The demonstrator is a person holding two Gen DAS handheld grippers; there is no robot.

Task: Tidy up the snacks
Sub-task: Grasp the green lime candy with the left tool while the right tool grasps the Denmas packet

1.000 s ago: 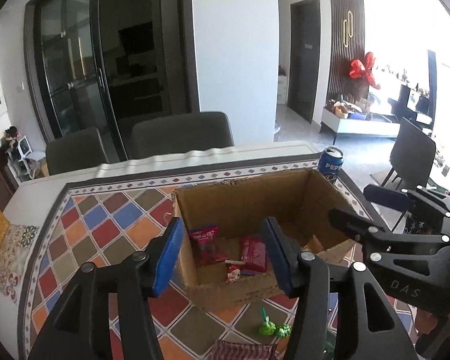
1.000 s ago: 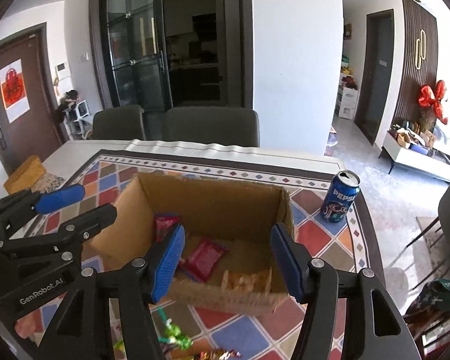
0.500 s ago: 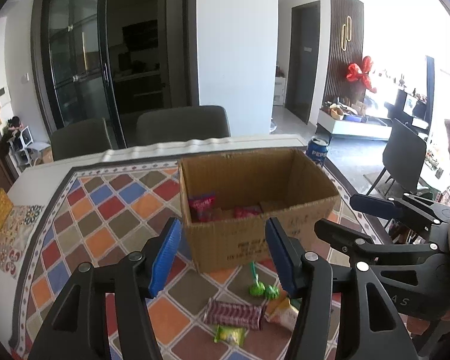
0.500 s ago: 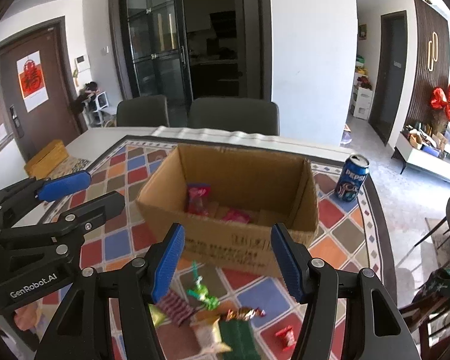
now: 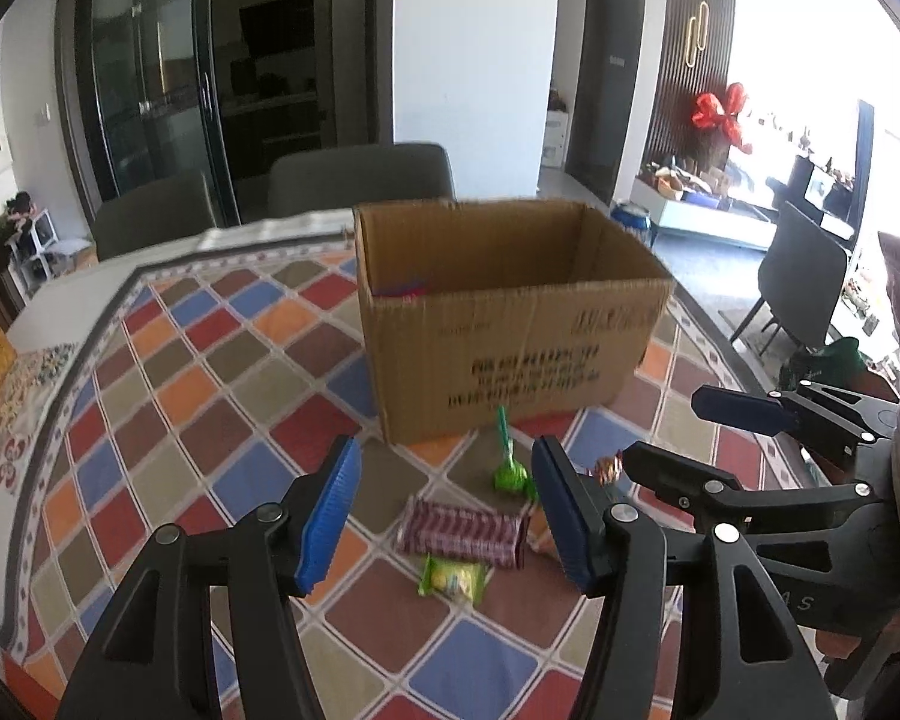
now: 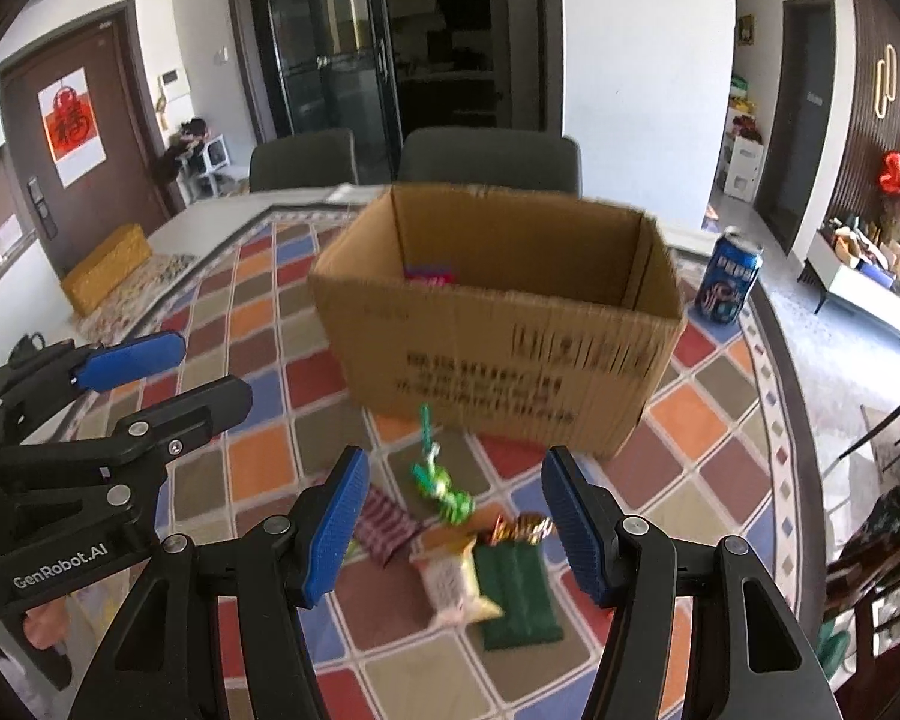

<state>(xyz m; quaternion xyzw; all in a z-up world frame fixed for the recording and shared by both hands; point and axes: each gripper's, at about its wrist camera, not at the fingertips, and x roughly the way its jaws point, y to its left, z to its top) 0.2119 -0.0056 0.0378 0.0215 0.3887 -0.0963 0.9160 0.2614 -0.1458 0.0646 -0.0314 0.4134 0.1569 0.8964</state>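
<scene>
— Spreading wide, how are the 2 claws shown?
— The left claw (image 5: 444, 507) and right claw (image 6: 453, 516) are both held released, nothing gripped, above the patterned bench (image 5: 168, 372).

— Where are the snacks located?
— Loose snacks are seen in front of the cardboard box (image 6: 498, 324): a striped purple packet (image 5: 461, 531), a green candy (image 6: 441, 483) and a dark green pouch (image 6: 519, 597). A red packet (image 6: 429, 275) is glimpsed inside the box. A blue can (image 6: 727, 283) is set beside it.
</scene>
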